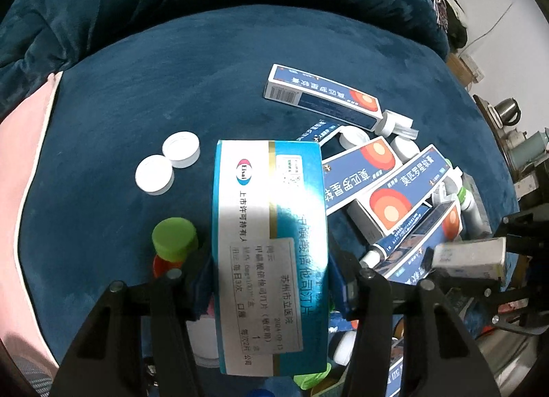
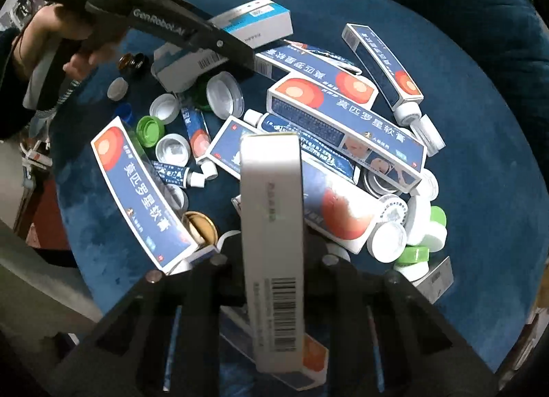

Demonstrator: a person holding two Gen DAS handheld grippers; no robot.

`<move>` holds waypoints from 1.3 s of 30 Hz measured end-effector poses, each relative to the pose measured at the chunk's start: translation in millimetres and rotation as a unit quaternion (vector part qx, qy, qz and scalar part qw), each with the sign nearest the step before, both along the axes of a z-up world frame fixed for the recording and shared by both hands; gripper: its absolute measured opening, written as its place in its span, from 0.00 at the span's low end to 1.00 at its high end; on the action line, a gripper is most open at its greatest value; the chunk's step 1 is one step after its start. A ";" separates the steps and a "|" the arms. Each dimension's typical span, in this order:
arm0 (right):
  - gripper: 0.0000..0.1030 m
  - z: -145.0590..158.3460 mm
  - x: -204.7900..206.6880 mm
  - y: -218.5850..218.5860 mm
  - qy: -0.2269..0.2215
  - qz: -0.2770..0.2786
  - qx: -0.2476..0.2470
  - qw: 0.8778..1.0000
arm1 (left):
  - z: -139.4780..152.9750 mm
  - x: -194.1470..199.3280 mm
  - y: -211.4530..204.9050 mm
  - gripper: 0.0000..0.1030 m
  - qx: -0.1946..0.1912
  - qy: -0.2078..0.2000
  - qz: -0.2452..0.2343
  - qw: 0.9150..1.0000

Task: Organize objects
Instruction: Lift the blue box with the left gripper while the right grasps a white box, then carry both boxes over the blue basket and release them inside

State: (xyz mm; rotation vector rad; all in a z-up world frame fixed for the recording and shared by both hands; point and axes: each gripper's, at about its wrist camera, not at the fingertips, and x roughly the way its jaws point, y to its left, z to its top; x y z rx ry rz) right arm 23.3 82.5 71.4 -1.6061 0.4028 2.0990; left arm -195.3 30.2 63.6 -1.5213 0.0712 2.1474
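Left gripper [image 1: 271, 280]: clamped on a teal box [image 1: 271, 225] (pharmacy label up), held above the cushion [image 1: 171, 88].
Right gripper [image 2: 272, 259]: closed on a white box [image 2: 272, 218], over the pile.
Pile: blue cartons [image 2: 346, 129], tubes, loose caps.
Aside: two white caps [image 1: 168, 167], touching, left of the teal box.

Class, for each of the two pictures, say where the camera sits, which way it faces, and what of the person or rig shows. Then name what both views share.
Left wrist: sits behind the left tongs, looking forward and down at the blue cushion; its own fingers clamp a teal medicine box.
Right wrist: sits behind the right tongs, looking down on the pile of ointment boxes; its fingers hold a white box, and the person's left hand shows.
Shared: the cushion, the ointment boxes, each other's tongs.
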 end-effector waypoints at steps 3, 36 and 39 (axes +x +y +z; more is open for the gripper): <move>0.21 9.4 5.6 -3.0 0.030 -0.007 -0.003 1.000 | 3.2 4.0 -4.3 0.55 0.006 0.003 0.008 1.000; 0.20 70.9 -255.4 -57.2 0.237 0.026 -0.214 0.947 | 106.8 199.8 -341.3 0.55 -0.010 0.081 0.405 0.911; 0.22 59.6 -285.5 -74.5 0.233 0.036 -0.240 0.942 | 101.5 216.4 -363.3 0.55 -0.019 0.081 0.430 0.899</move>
